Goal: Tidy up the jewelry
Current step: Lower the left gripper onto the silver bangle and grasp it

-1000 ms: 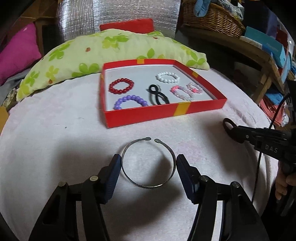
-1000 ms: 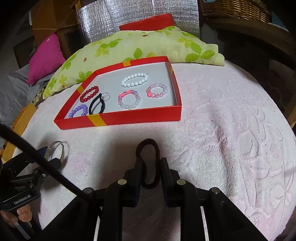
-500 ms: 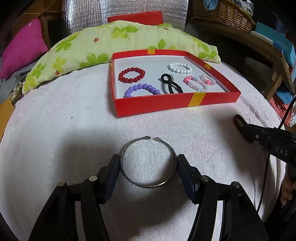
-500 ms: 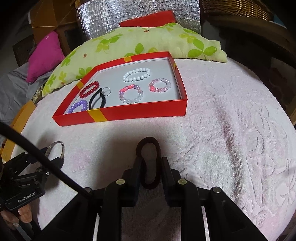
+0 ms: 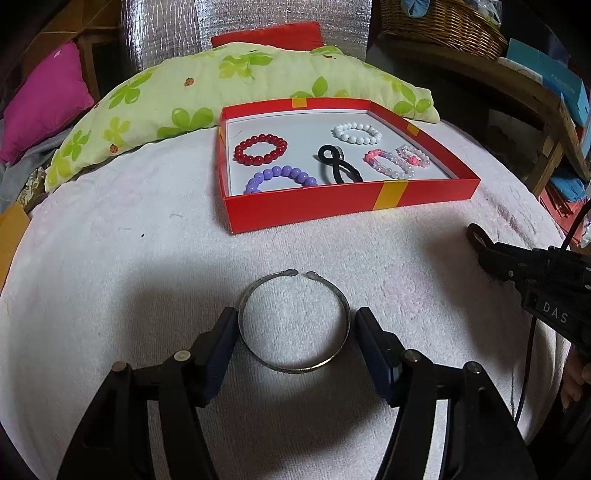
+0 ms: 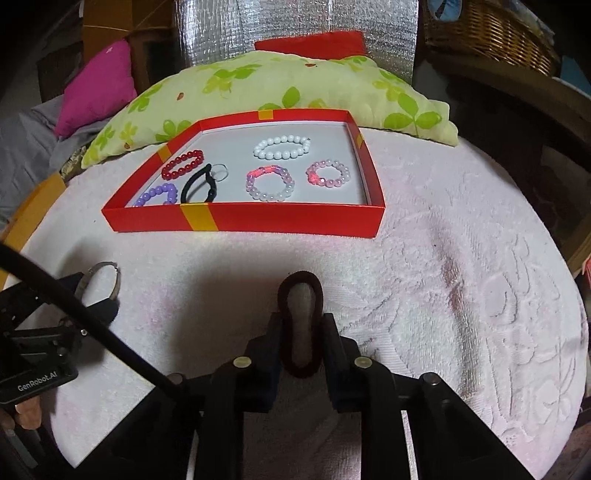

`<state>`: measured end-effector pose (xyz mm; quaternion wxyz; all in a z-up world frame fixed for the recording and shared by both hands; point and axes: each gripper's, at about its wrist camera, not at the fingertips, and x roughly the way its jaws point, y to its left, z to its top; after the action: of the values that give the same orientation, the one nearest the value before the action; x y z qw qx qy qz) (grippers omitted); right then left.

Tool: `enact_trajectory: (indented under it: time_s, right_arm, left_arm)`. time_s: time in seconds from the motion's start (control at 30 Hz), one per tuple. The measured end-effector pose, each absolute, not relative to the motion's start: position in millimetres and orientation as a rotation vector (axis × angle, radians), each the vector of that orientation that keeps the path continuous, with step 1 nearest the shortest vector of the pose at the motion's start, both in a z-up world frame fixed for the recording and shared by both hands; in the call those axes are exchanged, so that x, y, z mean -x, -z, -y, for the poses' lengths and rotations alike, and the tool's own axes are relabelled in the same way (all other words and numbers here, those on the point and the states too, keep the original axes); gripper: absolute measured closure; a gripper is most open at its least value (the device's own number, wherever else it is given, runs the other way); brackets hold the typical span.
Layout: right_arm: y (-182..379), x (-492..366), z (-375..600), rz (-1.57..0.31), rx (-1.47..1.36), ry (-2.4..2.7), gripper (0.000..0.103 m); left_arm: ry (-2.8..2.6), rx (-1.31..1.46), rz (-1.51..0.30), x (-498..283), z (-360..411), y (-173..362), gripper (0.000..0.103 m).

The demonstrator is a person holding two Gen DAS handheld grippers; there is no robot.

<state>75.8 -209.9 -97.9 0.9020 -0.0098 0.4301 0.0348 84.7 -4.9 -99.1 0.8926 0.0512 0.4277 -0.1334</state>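
Note:
My left gripper (image 5: 293,323) is shut on a silver open bangle (image 5: 294,367), one finger on each side, above the pink towel. My right gripper (image 6: 301,328) is shut on a dark brown hair tie (image 6: 300,299), squeezed into a narrow loop. The red box (image 5: 347,205) lies ahead with a red bead bracelet (image 5: 260,148), a purple one (image 5: 280,178), a white one (image 5: 356,133), two pink ones (image 5: 397,162) and a black hair tie (image 5: 338,166). The box also shows in the right wrist view (image 6: 243,219), as does the bangle (image 6: 101,278).
A green flowered pillow (image 5: 207,96) lies behind the box, a magenta cushion (image 5: 40,107) at far left. A wicker basket (image 5: 443,26) and a wooden shelf stand at the right. The towel-covered round surface (image 6: 461,295) drops off at its edges.
Both grippers have moved forward toward the red box with their loads; the box looks nearer and more centred in both views. Grips are unchanged.

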Motion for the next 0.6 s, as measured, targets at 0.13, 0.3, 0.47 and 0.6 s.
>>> enact_trajectory:
  time_s: [0.13, 0.3, 0.47, 0.6]
  right_arm:
    - [97.0, -75.2, 208.3, -0.883, 0.029, -0.074, 0.084]
    - [95.7, -75.5, 211.5, -0.882, -0.002, -0.078, 0.084]
    - [95.1, -75.4, 214.0, -0.882, -0.031, -0.083, 0.084]
    - [95.0, -75.5, 215.6, -0.884, -0.050, -0.085, 0.084]
  left_arm:
    - [0.277, -0.110, -0.884, -83.9, 5.3, 99.3, 0.037]
    - [0.280, -0.112, -0.880, -83.1, 5.6, 99.0, 0.037]
    - [0.289, -0.109, -0.877, -82.7, 5.3, 97.9, 0.039]
    - [0.290, -0.100, -0.877, -82.5, 4.1, 96.9, 0.040]
